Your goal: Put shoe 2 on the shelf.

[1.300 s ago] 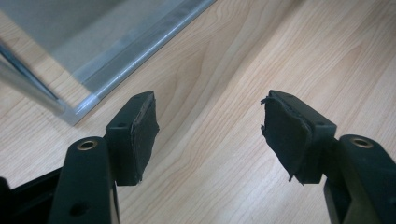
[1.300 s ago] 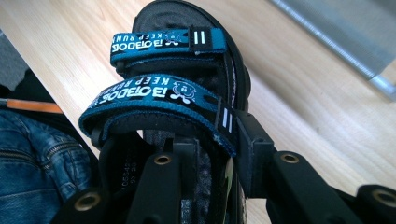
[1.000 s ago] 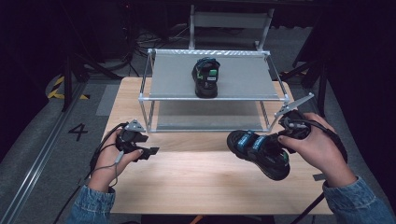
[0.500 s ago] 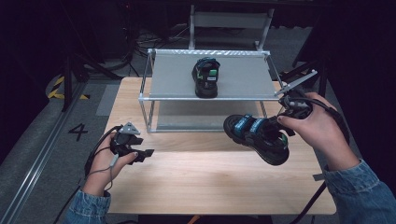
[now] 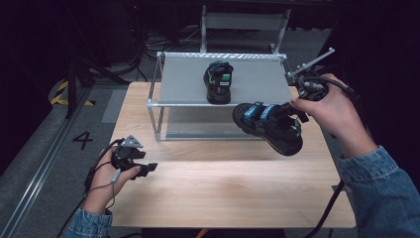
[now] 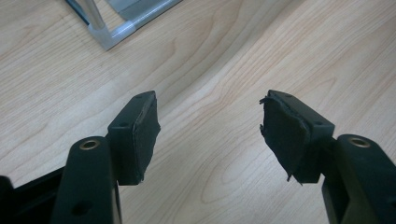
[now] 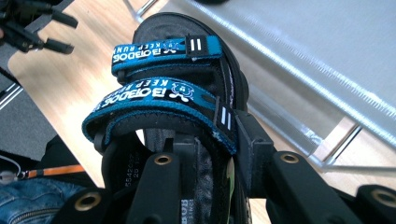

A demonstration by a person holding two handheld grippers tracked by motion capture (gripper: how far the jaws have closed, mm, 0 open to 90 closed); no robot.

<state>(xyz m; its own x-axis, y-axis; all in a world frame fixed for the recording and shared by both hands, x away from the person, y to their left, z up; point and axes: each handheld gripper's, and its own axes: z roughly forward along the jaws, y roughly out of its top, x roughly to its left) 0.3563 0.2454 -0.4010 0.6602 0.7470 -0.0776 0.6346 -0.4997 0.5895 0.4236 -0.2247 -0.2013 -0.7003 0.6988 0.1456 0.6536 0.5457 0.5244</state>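
Pale wood-grain table [image 5: 223, 183] set in dark room; metal-framed grey shelf [image 5: 183, 79] on it. Black blue-strapped sandal [image 5: 270, 126] clamped by right gripper [image 5: 297, 116], held above table. Left gripper [image 5: 143, 167] spread wide, nothing held.

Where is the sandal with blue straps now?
High view, right side: the sandal hangs in the right tongs above the table, just before the rack.

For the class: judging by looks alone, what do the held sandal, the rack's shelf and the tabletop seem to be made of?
Black sandal with blue straps: woven fabric straps with printed lettering, and a matte sole, probably rubber or foam. Grey shelf of the rack: a flat matte sheet, material unclear, in a shiny metal-looking tube frame. Light tabletop: wood grain, possibly laminate.
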